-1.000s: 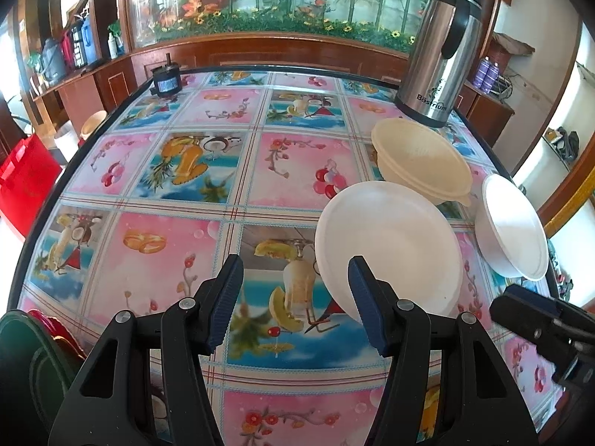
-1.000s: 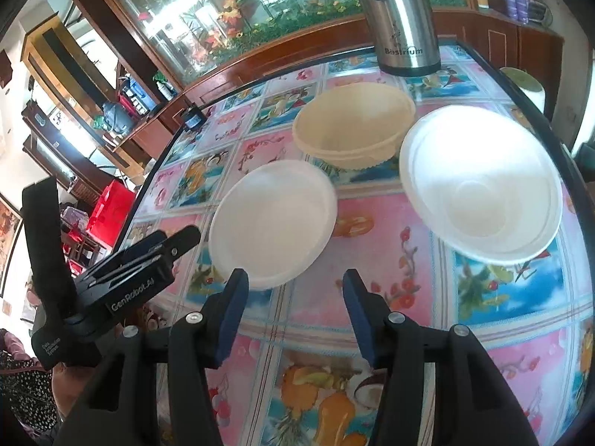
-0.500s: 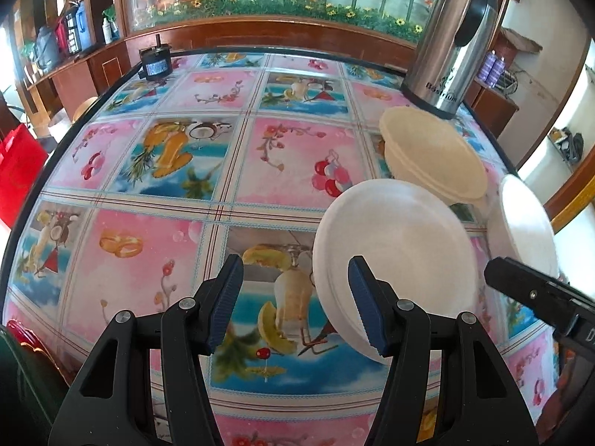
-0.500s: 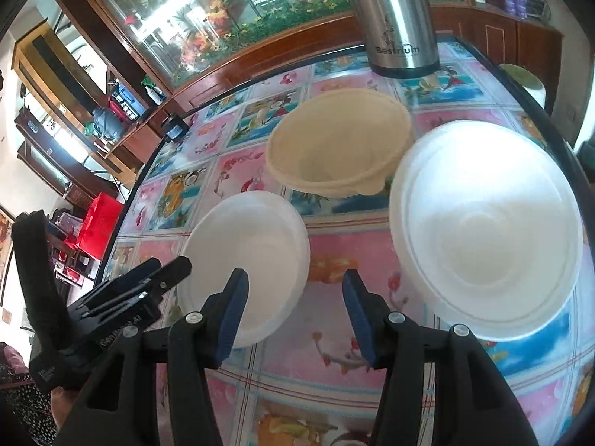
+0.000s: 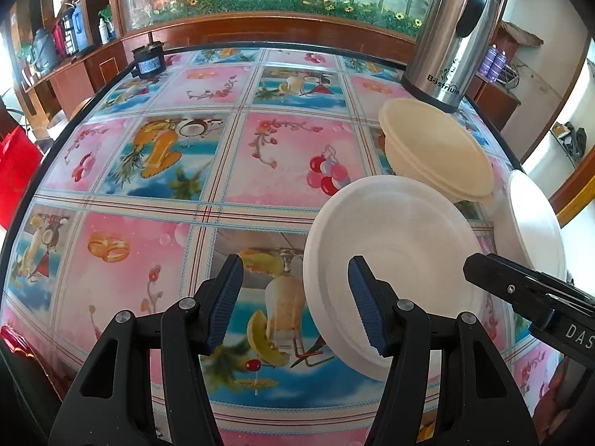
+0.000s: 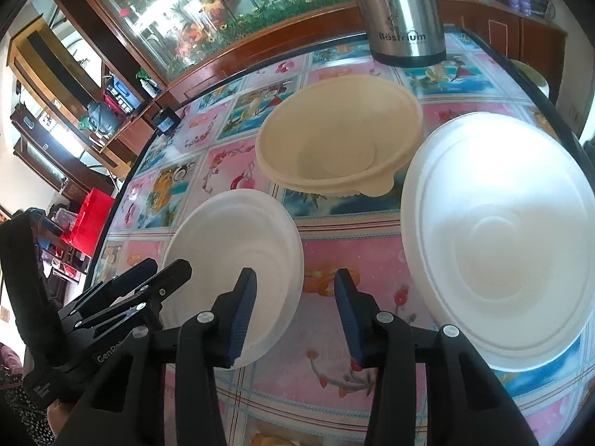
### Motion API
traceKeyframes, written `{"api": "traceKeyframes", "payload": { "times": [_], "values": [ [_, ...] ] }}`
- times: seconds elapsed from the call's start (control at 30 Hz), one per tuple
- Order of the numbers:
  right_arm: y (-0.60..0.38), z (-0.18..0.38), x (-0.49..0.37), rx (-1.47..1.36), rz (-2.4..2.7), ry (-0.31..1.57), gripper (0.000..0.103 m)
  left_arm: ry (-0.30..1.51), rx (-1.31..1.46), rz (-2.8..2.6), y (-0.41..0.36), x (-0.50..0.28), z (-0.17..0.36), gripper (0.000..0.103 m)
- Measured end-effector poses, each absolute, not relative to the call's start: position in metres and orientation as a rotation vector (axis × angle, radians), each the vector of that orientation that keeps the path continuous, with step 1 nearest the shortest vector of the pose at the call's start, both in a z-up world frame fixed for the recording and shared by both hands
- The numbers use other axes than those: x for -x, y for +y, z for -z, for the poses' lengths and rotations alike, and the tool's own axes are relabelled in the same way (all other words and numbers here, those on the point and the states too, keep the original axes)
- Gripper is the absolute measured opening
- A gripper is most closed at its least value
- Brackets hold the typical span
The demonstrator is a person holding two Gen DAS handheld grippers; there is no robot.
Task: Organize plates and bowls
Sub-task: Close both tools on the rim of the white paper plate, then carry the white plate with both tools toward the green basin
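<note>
A small white plate [image 5: 394,260] lies on the table; it also shows in the right wrist view [image 6: 238,256]. A cream bowl [image 5: 435,148] [image 6: 338,145] stands behind it. A large white plate [image 6: 498,238] lies to the right, seen edge-on in the left wrist view [image 5: 531,230]. My left gripper [image 5: 295,301] is open, its right finger over the small plate's near rim. My right gripper [image 6: 295,310] is open and empty, low over the table between the two white plates; it also shows in the left wrist view [image 5: 520,290].
A steel thermos [image 5: 452,33] [image 6: 403,11] stands at the table's far right edge behind the cream bowl. A small black device [image 5: 148,61] sits at the far left edge. The fruit-patterned tablecloth [image 5: 186,193] covers the round table. Wooden cabinets ring the room.
Both grippers have moved forward and lower toward the plates. The plates and bowl look larger and have not shifted on the table.
</note>
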State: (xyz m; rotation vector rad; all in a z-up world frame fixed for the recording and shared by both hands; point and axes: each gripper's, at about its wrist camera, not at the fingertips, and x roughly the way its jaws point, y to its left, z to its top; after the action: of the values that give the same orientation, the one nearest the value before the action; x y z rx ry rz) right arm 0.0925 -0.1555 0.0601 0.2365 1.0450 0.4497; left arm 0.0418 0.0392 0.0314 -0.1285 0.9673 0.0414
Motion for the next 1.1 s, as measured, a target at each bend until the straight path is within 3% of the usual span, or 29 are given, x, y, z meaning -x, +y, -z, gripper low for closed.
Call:
{"api": "traceKeyframes", "payload": {
  "times": [0.5,0.6,0.63,0.67,0.7,0.73,1.1],
  "values": [
    [-0.153,-0.053,-0.102,-0.25,-0.454,1.052,0.033,0.983,0.133,-0.042,0.036,-0.049,-0.025,0.059],
    [-0.153,-0.051,-0.104,-0.256,-0.455,1.052,0.027,0.976,0.14,-0.032,0.036,-0.051,-0.024,0.059],
    [-0.153,-0.05,-0.105,-0.26,-0.458,1.054,0.021,0.973,0.147,-0.024,0.035,-0.051,-0.023,0.056],
    [-0.153,-0.049,-0.106,-0.266,-0.461,1.053,0.015,0.979,0.148,-0.019,0.035,-0.052,-0.022,0.033],
    [-0.153,-0.049,-0.105,-0.263,-0.462,1.053,0.013,0.988,0.148,-0.012,0.035,-0.052,-0.022,0.019],
    [-0.152,-0.049,-0.104,-0.255,-0.466,1.053,0.012,1.008,0.163,0.022,0.034,-0.052,-0.02,0.015],
    [-0.148,-0.068,-0.068,-0.208,-0.47,1.011,0.011,0.988,0.151,0.046,0.038,-0.021,-0.042,0.014]
  ]
}}
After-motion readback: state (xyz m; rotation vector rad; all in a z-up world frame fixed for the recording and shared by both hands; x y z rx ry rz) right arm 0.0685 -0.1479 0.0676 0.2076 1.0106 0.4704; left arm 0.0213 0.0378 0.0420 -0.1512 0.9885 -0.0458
